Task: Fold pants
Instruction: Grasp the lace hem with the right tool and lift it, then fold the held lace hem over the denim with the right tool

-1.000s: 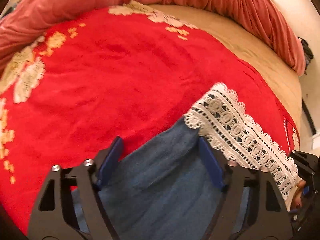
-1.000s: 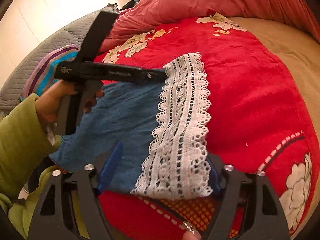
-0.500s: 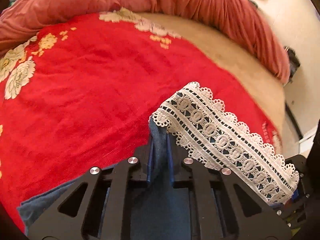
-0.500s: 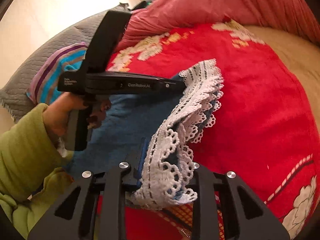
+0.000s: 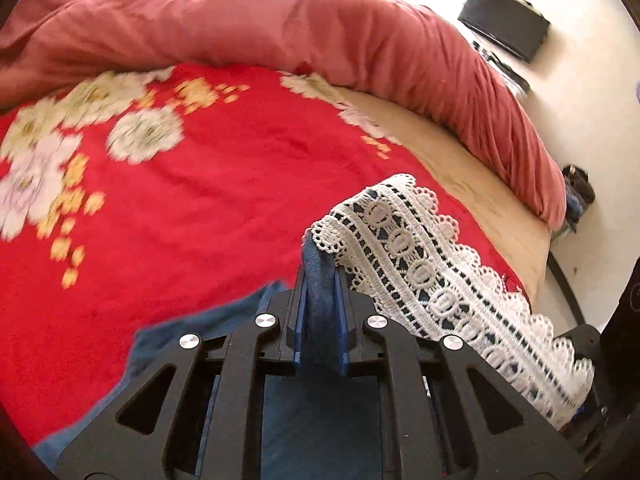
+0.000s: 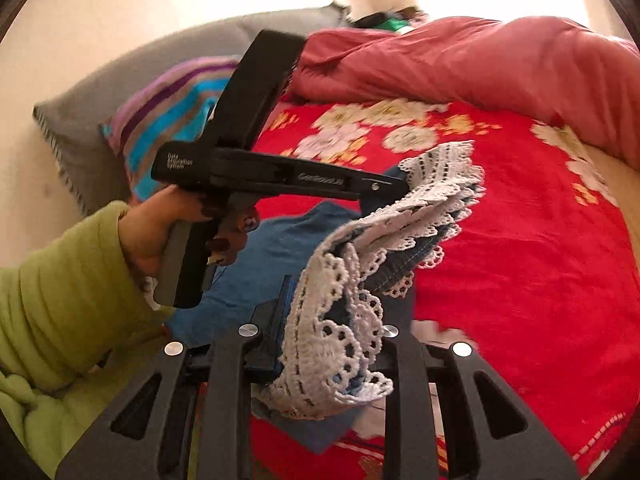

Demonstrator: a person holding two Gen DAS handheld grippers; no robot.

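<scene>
The pants are blue denim [image 5: 320, 412] with a white lace hem [image 5: 432, 280]. My left gripper [image 5: 319, 280] is shut on the denim at one end of the hem, lifted above the red bedspread. My right gripper [image 6: 332, 320] is shut on the bunched lace hem [image 6: 340, 340] at the other end. In the right wrist view the left gripper [image 6: 394, 188] shows from the side, held by a hand in a green sleeve [image 6: 68, 288], and the hem hangs slack between the two grippers above the bed.
A red floral bedspread [image 5: 180, 208] covers the bed. A rolled pink-red duvet [image 5: 360, 40] lies along the far side. A striped pillow [image 6: 168, 120] and a grey cushion [image 6: 100, 92] lie at the head. A bare tan mattress strip [image 5: 480, 184] runs on the right.
Both grippers went from open to shut on the hem end of the pants, then lifted it off the bedspread. The lace has bunched up between them.
</scene>
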